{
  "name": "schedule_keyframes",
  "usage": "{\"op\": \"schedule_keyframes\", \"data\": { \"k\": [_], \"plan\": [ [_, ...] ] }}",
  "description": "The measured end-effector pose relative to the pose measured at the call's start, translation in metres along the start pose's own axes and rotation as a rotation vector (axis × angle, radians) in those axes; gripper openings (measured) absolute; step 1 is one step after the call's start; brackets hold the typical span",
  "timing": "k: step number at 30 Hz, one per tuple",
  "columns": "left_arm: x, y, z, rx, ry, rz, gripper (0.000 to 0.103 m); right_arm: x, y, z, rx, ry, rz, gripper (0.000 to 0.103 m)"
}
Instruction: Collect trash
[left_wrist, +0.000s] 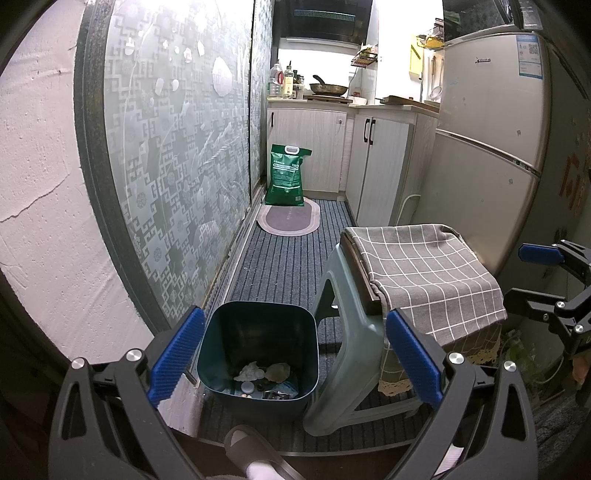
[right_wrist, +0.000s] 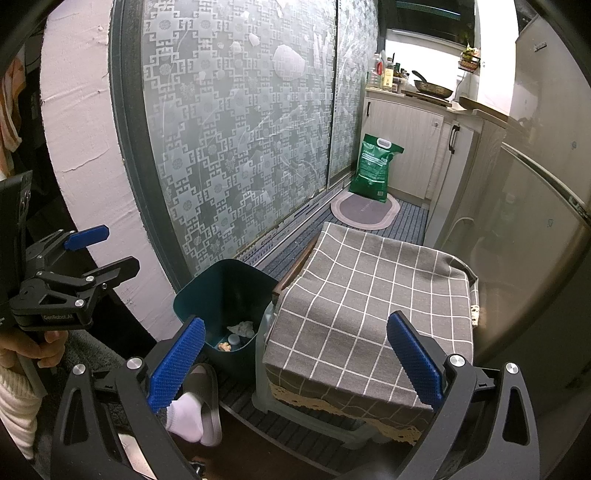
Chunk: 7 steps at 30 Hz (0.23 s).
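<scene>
left gripper: jaws spread wide, nothing between blue pads; held above dark teal trash bin on striped floor mat; right gripper: jaws likewise wide apart, empty; held over grey checked cloth draped on plastic stool; also seen at right edge of left wrist view, well apart from bin.

trash location: inside bin, at bottom; crumpled white tissue, pale crumpled wad, small round white cap, dark scraps near front wall, type not discernible.

bin position: upright, just beside stool on its left, near track of frosted patterned sliding door.

surroundings: green bag upright against cabinets, rear edge of oval rug at its base; pan and bottles on counter; fridge at right; slipper w/ white sock in front of bin, low in frame.
</scene>
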<state>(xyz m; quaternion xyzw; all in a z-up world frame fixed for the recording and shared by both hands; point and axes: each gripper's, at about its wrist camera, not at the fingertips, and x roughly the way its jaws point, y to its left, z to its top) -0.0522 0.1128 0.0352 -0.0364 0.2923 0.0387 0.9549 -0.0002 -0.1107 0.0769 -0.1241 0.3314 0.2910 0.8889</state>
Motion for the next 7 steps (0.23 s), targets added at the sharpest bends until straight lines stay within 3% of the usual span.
{"op": "schedule_keyframes", "data": {
  "k": [7],
  "plan": [
    [-0.0002, 0.0029, 0.0001, -0.004, 0.003, 0.002, 0.100, 0.0003, -0.0004, 0.0003, 0.000, 0.000, 0.000, 0.100]
  ]
}}
